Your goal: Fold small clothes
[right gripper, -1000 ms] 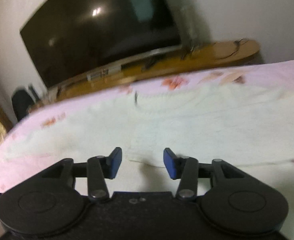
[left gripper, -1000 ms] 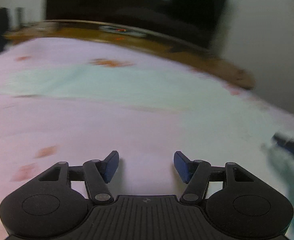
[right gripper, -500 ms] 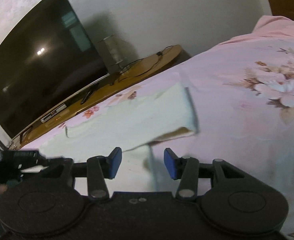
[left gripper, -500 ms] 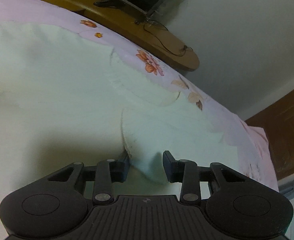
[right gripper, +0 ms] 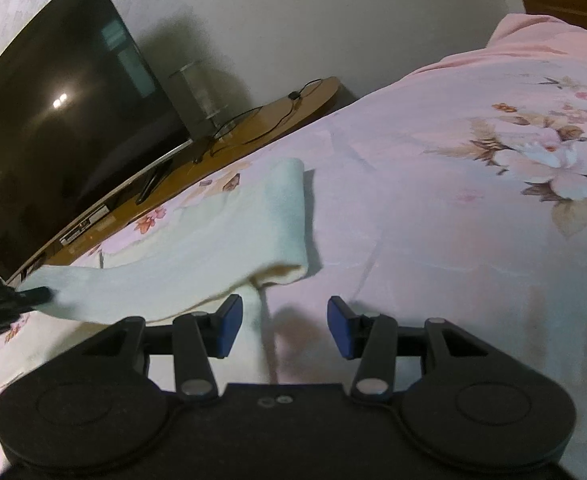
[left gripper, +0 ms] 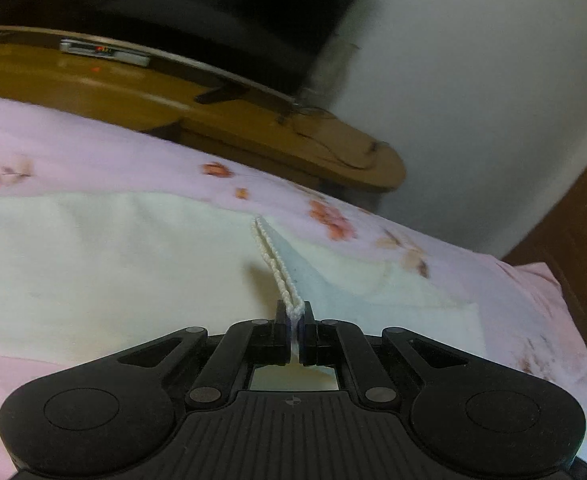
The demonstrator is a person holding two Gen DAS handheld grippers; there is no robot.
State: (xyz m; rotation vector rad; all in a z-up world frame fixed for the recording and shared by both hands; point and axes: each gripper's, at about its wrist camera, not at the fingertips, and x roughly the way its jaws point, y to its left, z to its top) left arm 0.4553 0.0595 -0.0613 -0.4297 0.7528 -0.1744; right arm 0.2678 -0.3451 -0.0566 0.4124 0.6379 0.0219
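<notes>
A cream knitted garment (left gripper: 113, 264) lies spread on a pink floral bedsheet (left gripper: 93, 160). My left gripper (left gripper: 294, 320) is shut on the garment's ribbed edge (left gripper: 277, 264), which rises taut from the fabric into the jaws. In the right wrist view the same garment (right gripper: 197, 248) lies with one part lifted at the left, where the left gripper (right gripper: 25, 294) holds it. My right gripper (right gripper: 280, 326) is open and empty, just above the sheet beside the garment's rounded end (right gripper: 289, 216).
A wooden TV bench (left gripper: 253, 128) with a dark television (right gripper: 53, 120) stands past the bed's far edge. Cables (right gripper: 261, 120) lie on the bench. The sheet (right gripper: 493, 200) stretches on to the right, with a brown wooden panel (left gripper: 573, 248) beyond.
My left gripper has shut on the garment's ribbed edge and lifted it. My right gripper stays open and has moved little since half a second ago.
</notes>
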